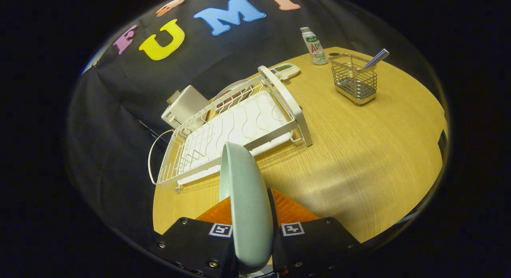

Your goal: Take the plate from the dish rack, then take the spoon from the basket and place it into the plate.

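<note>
A pale green plate (245,198) stands on edge between my two fingers, held above the wooden table (359,158). My gripper (250,214) is shut on its rim, one finger on each face. Beyond the plate lies the white wire dish rack (235,130), tilted in view, with another plate (231,92) at its far side. Farther off to the right stands a wire basket (354,78); a spoon handle with a blue checked pattern (376,58) sticks out of its top.
A small bottle with a green label (313,46) stands behind the basket. A white remote-like device (285,70) lies by the rack's far end, and a white box (184,106) sits behind the rack. Bare tabletop spreads right of the rack.
</note>
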